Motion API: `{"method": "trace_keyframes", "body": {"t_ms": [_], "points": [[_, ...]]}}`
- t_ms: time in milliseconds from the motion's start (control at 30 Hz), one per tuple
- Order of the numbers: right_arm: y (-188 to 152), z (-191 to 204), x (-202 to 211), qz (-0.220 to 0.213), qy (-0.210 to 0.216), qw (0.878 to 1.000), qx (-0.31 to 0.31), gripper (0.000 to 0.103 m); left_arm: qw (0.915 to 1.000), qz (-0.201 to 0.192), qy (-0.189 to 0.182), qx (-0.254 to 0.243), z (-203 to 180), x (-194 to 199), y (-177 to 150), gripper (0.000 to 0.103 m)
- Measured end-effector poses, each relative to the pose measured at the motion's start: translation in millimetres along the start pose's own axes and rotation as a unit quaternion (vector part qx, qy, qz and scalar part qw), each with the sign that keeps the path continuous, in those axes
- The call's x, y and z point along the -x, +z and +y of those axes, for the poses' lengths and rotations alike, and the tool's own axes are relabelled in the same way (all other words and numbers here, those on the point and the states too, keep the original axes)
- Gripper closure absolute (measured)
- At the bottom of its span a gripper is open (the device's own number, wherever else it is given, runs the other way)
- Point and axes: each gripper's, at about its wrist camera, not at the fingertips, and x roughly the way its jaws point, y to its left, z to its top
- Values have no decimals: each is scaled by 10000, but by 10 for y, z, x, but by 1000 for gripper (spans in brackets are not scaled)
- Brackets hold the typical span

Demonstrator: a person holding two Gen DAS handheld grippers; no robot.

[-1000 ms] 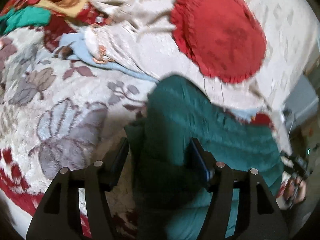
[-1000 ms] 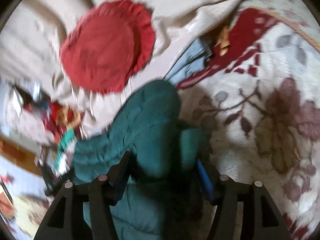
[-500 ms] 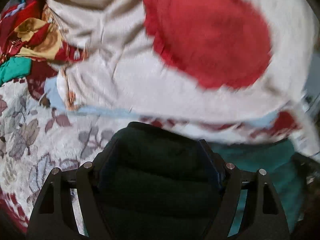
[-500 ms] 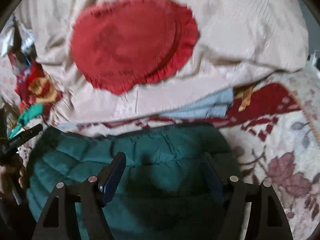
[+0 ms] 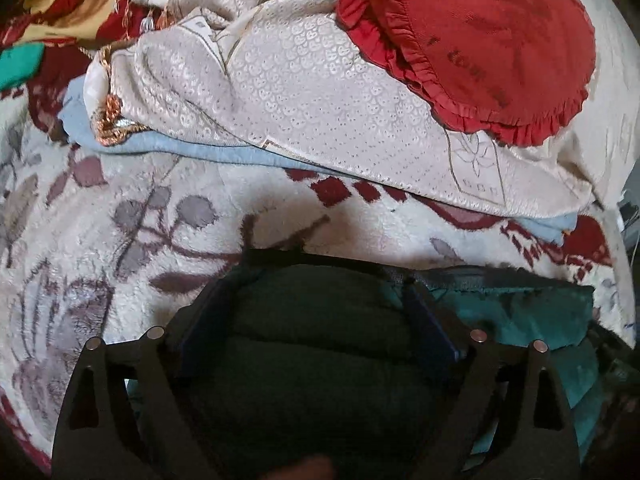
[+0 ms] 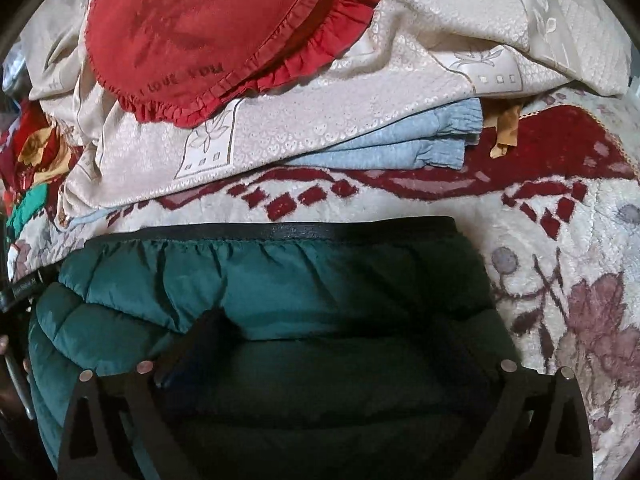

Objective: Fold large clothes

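A teal quilted puffer jacket (image 6: 260, 292) lies on a floral blanket (image 6: 560, 280), its black-trimmed hem toward the far side. It also shows in the left wrist view (image 5: 520, 312). My left gripper (image 5: 316, 312) has its jaws spread wide with a thick fold of the jacket bulging between them. My right gripper (image 6: 336, 344) likewise has wide-spread jaws over the jacket's padded bulk, which fills the gap between them. Neither pair of fingers visibly pinches the fabric.
Beyond the jacket lies a pile: a cream patterned cover (image 5: 320, 92), a red frilled round cushion (image 5: 480, 40) on top, and light blue folded cloth (image 6: 400, 148) beneath. Red and gold fabric (image 5: 60, 0) sits at far left. A hand (image 6: 12, 360) shows at the left edge.
Both grippers swung the jacket forward and down onto the blanket. The jacket went from hanging bunched to lying flat with its hem spread. Jaws widened.
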Motion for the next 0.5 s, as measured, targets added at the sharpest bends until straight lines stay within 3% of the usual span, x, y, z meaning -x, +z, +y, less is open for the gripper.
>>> {"method": "trace_keyframes", "body": {"t_ms": [100, 200, 267, 367, 400, 500], "points": [[28, 55, -24, 71, -82, 9998, 147, 0, 9999, -2, -114, -70, -8, 51, -8, 11], [33, 87, 111, -239, -221, 9993, 177, 7, 9997, -241, 17, -67, -78, 350, -40, 11], [-38, 151, 407, -673, -278, 9973, 140, 7, 9977, -631, -77, -247, -189, 715, -166, 11], [-296, 335, 899, -1281, -27, 9913, 311, 7, 9922, -1064, -70, -649, -419, 1205, -513, 7], [-477, 425, 1092, -1557, 86, 9868, 431, 7, 9919, -1047, -108, -705, -496, 1288, -649, 1], [-874, 615, 1351, -2056, 118, 9767, 599, 7, 9946, -769, -247, -647, -669, 1318, -1048, 1]]}}
